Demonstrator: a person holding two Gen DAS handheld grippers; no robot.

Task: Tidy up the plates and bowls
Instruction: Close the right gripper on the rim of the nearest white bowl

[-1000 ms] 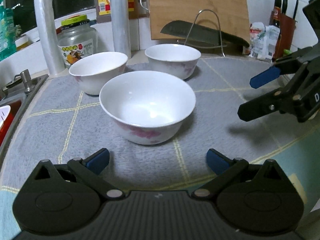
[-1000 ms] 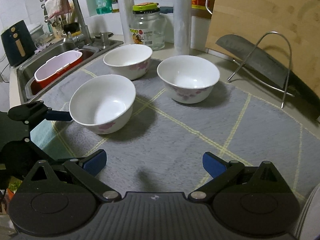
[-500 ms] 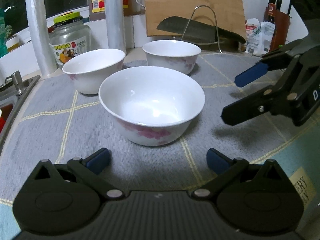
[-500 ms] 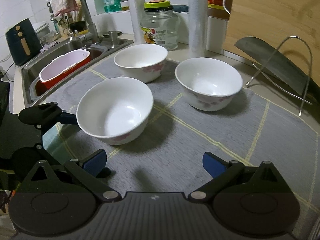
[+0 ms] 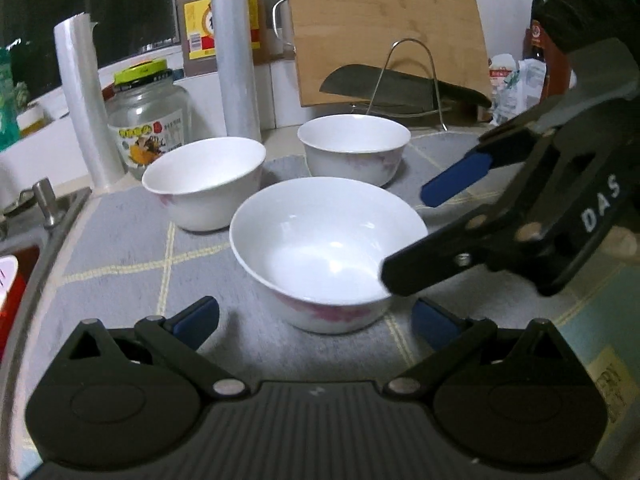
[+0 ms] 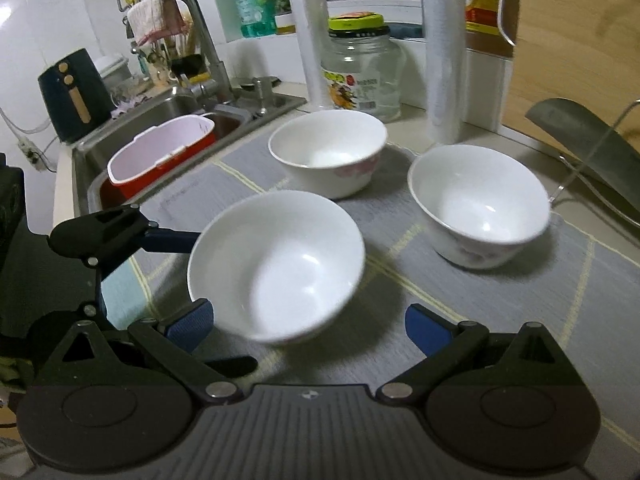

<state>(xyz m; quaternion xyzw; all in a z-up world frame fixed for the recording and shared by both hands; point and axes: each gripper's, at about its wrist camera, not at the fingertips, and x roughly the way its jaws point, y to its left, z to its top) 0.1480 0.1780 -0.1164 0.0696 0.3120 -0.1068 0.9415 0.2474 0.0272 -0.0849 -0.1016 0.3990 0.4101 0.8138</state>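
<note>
Three white bowls with pink flowers stand on a grey mat [image 5: 120,240]. The nearest bowl [image 5: 328,248] [image 6: 276,260] sits just ahead of my left gripper [image 5: 316,316], which is open and empty. My right gripper [image 6: 306,324] is open too, its fingers astride the near bowl's rim on its right side; it shows in the left wrist view [image 5: 432,240]. The left gripper shows at the left of the right wrist view [image 6: 120,236]. The two other bowls stand behind: one at the left [image 5: 204,182] [image 6: 328,152], one at the right [image 5: 354,148] [image 6: 478,204].
A sink [image 6: 132,128] with a red tub [image 6: 160,156] lies left of the mat. A glass jar [image 5: 148,120], two film rolls [image 5: 234,48], a wooden cutting board [image 5: 384,28] and a cleaver on a wire rack [image 5: 404,88] stand behind the bowls.
Both grippers have moved in on the nearest bowl. The right gripper has come from the right until its fingers straddle the bowl's rim. The bowls have not moved.
</note>
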